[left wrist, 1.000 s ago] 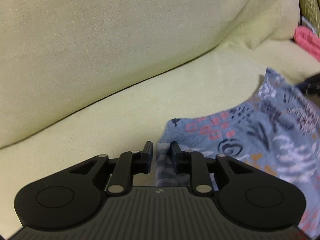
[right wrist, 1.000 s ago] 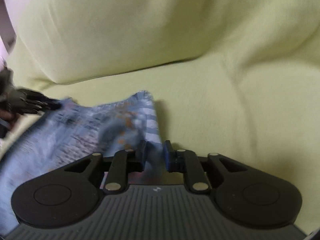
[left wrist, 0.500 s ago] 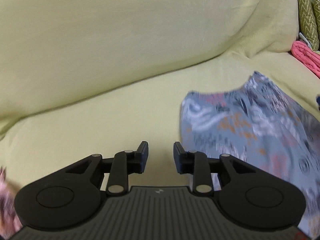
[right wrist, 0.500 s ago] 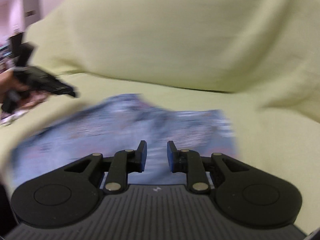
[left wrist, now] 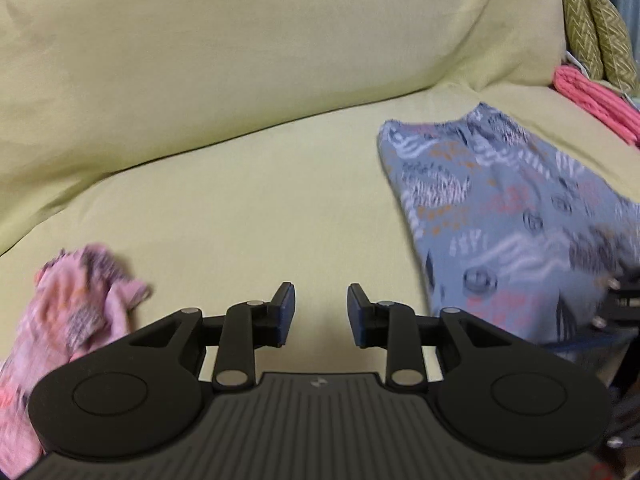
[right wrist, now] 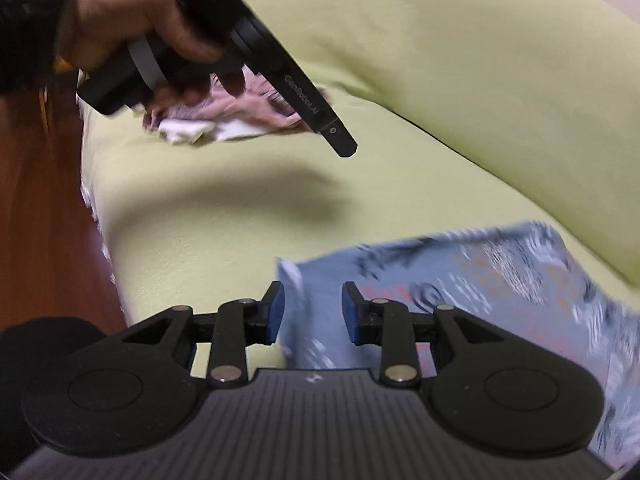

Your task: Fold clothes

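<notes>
— Two grippers were checked; what was noted against a second before?

— Left gripper [left wrist: 319, 314]: jaws were found spread wide, with nothing between the blue pads [left wrist: 286, 312]. A second earlier they had been nearly closed, with the edge of the grey-blue patterned garment [left wrist: 508, 216] between them; half a second earlier they were already parted. Bare seat of the yellow-green sofa [left wrist: 248, 200] was seen between and beyond the fingers.

— And the right one?

— Right gripper [right wrist: 312, 312]: jaws likewise stood wide apart. A corner of the garment [right wrist: 480, 276] was seen in the gap, but whether the pads touched it could not be told. The cloth had been pinched there a second before.

— Where was the garment recorded?

— Flat on the sofa seat, folded, to the right of the left gripper and apart from it. Edges were blurred in both views.

— Anything newly in view?

— A crumpled pink garment [left wrist: 68, 320] was noted at lower left of the left wrist view; it was not there in the first frame. A pink knitted item [left wrist: 596, 100] and olive patterned cushions [left wrist: 600, 28] were logged at far right. From the right wrist view, the person's left hand [right wrist: 132, 28] was seen gripping the left tool above the seat, much nearer than before.
</notes>
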